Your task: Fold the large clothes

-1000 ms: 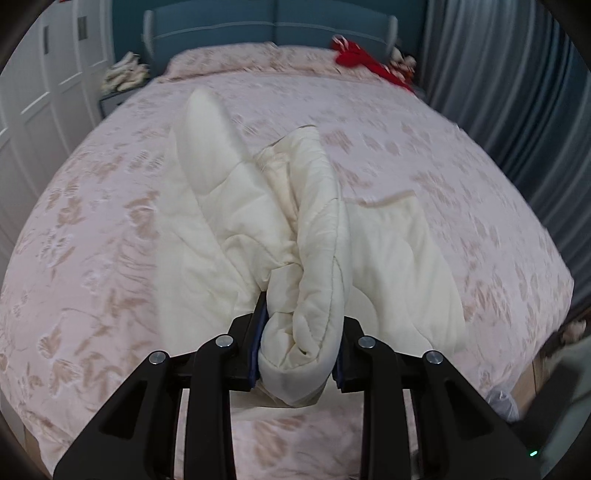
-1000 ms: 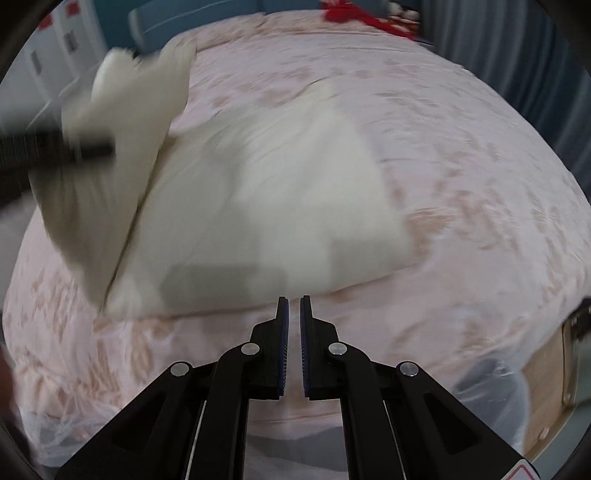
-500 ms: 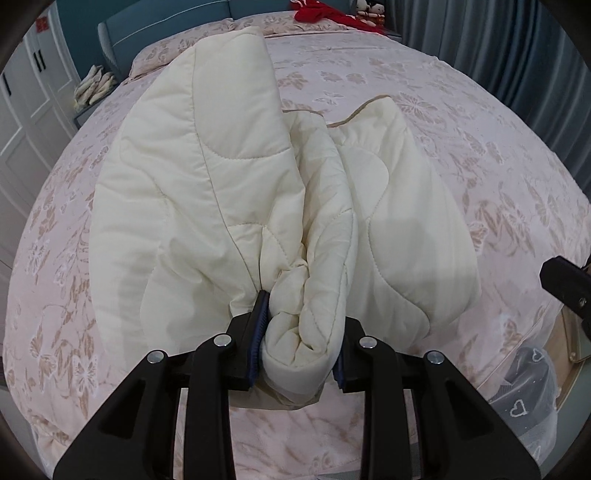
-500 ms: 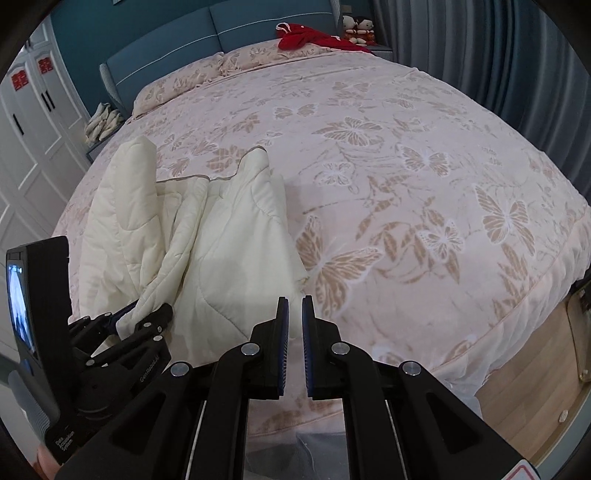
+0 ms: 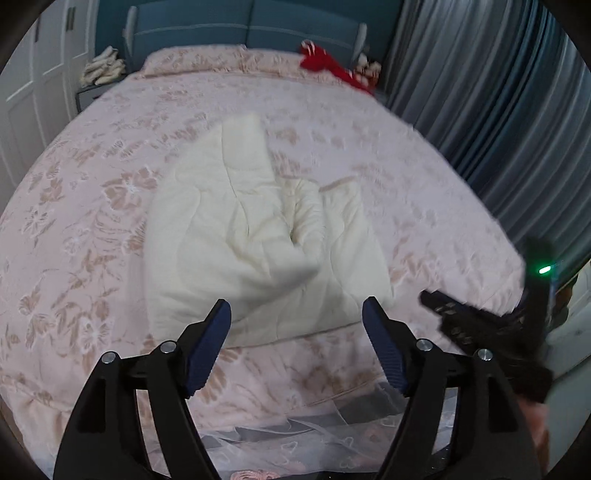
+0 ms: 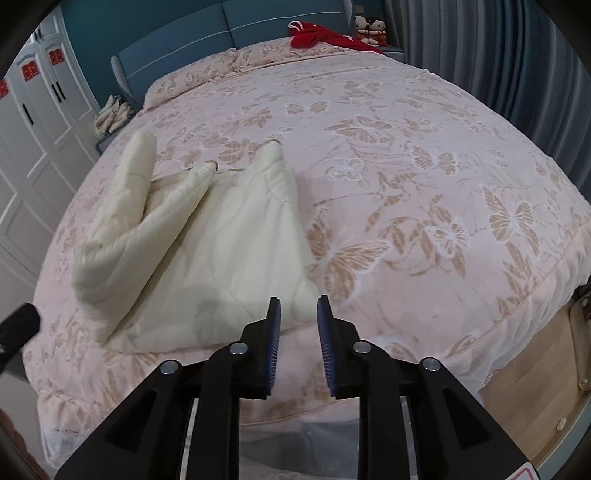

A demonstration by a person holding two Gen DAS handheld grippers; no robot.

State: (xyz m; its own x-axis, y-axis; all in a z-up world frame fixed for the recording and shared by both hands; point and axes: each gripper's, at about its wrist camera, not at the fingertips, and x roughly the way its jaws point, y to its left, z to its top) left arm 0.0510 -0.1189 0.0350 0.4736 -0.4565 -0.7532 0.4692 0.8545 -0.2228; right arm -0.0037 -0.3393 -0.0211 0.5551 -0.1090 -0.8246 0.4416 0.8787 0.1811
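A cream quilted garment lies folded in a rough heap on the pink floral bed, near its foot edge. My left gripper hangs above the garment's near edge; its jaws are opening wide and nothing is between them. In the right wrist view the same garment lies to the left, one rolled sleeve lying across it. My right gripper hovers over the garment's near right corner, its jaws opening with a narrow empty gap. The right gripper's black body shows at the right of the left wrist view.
A red cloth and small dolls sit by the blue headboard. White wardrobe doors stand to the left, grey curtains to the right. Wooden floor shows beyond the bed's right corner.
My left gripper has let go of the bunched garment fold and pulled back; the fold now rests on the bed. My right gripper's jaws have parted a little.
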